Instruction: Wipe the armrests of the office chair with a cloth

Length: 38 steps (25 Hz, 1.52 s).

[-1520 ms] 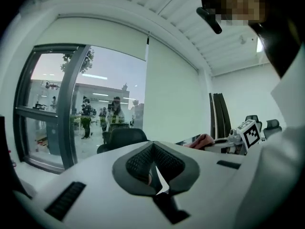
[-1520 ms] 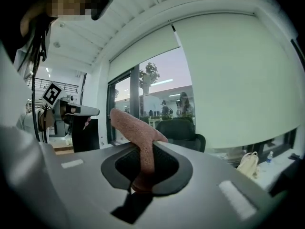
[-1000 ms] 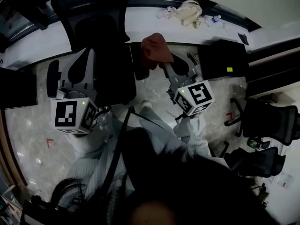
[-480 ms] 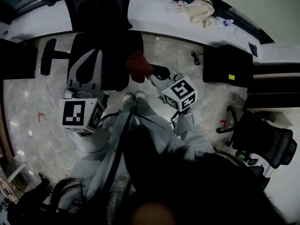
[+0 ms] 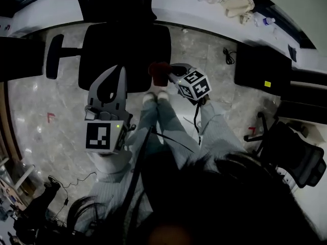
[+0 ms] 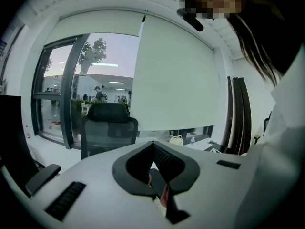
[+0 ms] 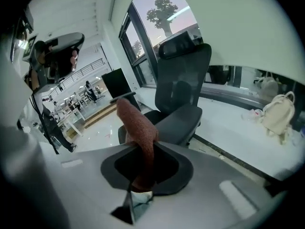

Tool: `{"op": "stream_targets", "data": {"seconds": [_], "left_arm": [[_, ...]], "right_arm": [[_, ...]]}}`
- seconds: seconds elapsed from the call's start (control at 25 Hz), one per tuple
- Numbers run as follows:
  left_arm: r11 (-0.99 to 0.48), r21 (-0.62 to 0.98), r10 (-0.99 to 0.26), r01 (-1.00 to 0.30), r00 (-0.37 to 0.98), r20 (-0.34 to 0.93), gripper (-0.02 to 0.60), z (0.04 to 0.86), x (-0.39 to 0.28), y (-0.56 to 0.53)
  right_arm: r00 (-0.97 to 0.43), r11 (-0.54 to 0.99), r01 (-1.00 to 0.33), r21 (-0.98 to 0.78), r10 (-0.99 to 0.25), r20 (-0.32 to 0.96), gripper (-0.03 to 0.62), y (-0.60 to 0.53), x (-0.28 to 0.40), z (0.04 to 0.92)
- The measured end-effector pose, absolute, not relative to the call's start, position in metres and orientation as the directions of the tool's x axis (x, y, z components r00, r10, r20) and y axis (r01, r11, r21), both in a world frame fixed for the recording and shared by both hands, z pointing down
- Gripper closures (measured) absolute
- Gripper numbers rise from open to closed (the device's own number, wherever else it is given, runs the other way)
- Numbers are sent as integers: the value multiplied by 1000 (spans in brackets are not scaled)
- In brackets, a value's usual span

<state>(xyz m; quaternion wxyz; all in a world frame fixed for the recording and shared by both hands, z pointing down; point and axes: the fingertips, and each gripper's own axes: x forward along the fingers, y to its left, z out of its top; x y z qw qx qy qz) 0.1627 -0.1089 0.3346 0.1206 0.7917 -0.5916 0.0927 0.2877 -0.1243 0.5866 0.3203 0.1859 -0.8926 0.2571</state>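
Right gripper (image 5: 170, 74) tilts down — clamping cloth (image 5: 157, 70); left gripper (image 5: 114, 73) near level.

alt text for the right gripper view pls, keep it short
The right gripper has its jaws clamped on a reddish-brown cloth that stands up from between them. Behind it is a black office chair with a headrest, in front of a large window. A beige bag sits on the white ledge at right.

Rough nubby cloth (image 7: 138, 132); matt black office chair (image 7: 183, 80); glossy stone-look floor (image 5: 43, 137)
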Motion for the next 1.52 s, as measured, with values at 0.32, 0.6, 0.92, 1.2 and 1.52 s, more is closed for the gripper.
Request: {"op": "stream_targets", "data": {"seconds": [0.32, 0.6, 0.92, 1.2, 1.52], "left_arm": [[-259, 126, -902, -957, 287, 324, 578, 368, 156, -122], [-217, 126, -927, -968, 245, 283, 578, 375, 143, -138], [-229, 131, -925, -965, 258, 280, 578, 379, 143, -141], [-273, 137, -925, -952, 299, 236, 578, 365, 158, -154], [-277, 137, -923, -951, 303, 237, 578, 361, 163, -148]], "right_arm": [[-687, 823, -496, -278, -176, 705, 553, -217, 278, 619], [-547, 824, -564, -59, -319, 774, 554, -327, 264, 640], [-482, 781, -625, -3, -383, 788, 560, -307, 267, 633], [-553, 800, -590, -108, -304, 775, 560, -190, 284, 610], [-602, 823, -547, -152, -261, 755, 559, -144, 291, 605]]}}
